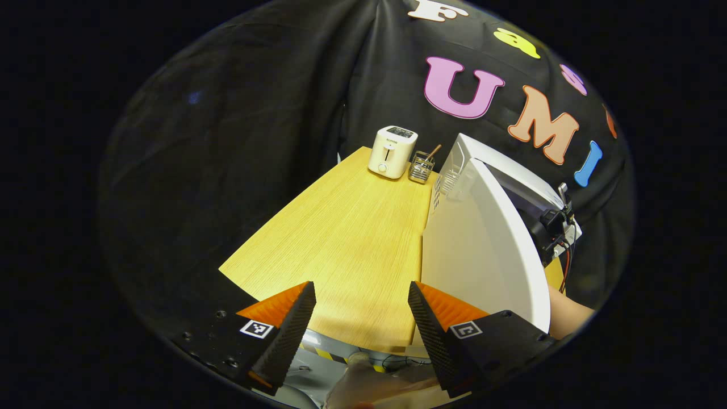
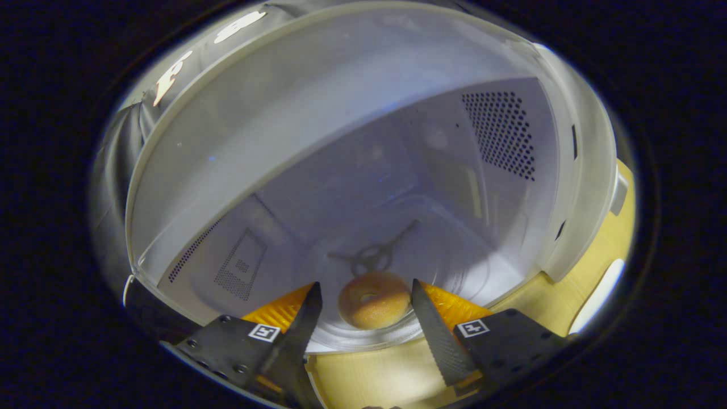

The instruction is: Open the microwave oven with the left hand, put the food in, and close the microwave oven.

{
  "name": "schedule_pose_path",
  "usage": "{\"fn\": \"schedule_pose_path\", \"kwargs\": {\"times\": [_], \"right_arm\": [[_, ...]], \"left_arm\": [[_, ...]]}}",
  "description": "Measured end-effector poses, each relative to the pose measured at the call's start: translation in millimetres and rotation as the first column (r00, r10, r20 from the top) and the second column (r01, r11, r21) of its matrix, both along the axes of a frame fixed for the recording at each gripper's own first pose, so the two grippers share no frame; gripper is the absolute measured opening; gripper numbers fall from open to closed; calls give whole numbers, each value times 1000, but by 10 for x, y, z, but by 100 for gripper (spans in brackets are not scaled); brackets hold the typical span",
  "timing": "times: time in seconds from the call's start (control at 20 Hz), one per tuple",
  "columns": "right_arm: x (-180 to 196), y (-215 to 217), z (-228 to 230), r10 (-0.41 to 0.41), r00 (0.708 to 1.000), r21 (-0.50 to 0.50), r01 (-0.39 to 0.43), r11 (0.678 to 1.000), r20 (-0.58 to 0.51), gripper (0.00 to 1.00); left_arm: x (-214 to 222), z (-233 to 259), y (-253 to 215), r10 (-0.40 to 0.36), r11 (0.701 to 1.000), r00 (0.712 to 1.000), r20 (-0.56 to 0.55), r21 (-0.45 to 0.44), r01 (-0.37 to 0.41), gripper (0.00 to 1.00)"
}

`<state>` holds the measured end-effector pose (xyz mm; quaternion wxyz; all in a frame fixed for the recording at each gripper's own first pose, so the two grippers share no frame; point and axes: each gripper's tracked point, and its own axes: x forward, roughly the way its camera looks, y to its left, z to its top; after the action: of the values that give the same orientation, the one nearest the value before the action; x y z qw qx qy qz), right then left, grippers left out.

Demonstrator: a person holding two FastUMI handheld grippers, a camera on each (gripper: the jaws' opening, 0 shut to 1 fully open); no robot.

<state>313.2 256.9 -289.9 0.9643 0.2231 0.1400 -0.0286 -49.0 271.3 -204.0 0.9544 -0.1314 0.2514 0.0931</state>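
Observation:
The white microwave (image 1: 511, 170) stands on the right of the wooden table (image 1: 352, 238), its door (image 1: 483, 250) swung wide open towards me. My left gripper (image 1: 363, 309) hovers open over the table's near edge, just left of the door, with nothing between its fingers. In the right gripper view I look into the oven cavity (image 2: 352, 170). A round bagel (image 2: 374, 299) lies on the glass turntable (image 2: 454, 278). My right gripper (image 2: 366, 318) is open, its fingers on either side of the bagel with small gaps. The right gripper's body (image 1: 555, 222) and a hand (image 1: 568, 318) show behind the door.
A cream toaster (image 1: 392, 151) and a wire holder with utensils (image 1: 421, 166) stand at the table's far end. Bare tabletop spreads left of the oven. A white rounded object (image 2: 596, 298) lies on the table (image 2: 568, 295) right of the oven's opening.

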Motion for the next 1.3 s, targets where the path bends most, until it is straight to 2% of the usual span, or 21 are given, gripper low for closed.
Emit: {"fn": "schedule_pose_path", "kwargs": {"times": [0.05,0.25,0.65,0.85,1.0,1.05,1.1,1.2,1.25,1.3], "right_arm": [[-18,-7,-1,2,1000,-2,-2,1000,-1,99],[-212,-43,63,14,1000,-11,-14,1000,-18,99],[-680,-235,495,24,999,-43,-23,999,34,99],[-927,-313,698,29,998,-16,-29,999,49,99],[-1127,-432,868,15,997,-10,-15,1000,72,99],[-1192,-470,912,13,997,-15,-12,1000,78,99],[-1244,-508,960,13,996,-25,-11,1000,85,99],[-1367,-604,1043,6,995,-60,0,998,97,99],[-1441,-618,1103,8,994,-79,1,997,108,91],[-1508,-643,1152,12,993,-98,-1,995,118,91]], "left_arm": [[3,7,-6,-1,1000,1000,1,1,1,97],[-16,8,-39,-9,1000,1000,1,-2,9,97],[-82,11,-218,-29,998,999,20,-49,30,96],[-100,35,-237,-35,998,999,34,-44,36,94],[-110,29,-329,-67,997,997,36,-45,69,91],[-102,36,-350,-77,996,996,41,-37,79,83],[-97,44,-366,-89,995,995,45,-28,91,70],[-99,61,-422,-113,993,992,49,-17,114,55],[-99,60,-457,-127,992,991,48,-15,128,36],[-92,46,-496,-141,990,989,45,-12,142,30]]}}
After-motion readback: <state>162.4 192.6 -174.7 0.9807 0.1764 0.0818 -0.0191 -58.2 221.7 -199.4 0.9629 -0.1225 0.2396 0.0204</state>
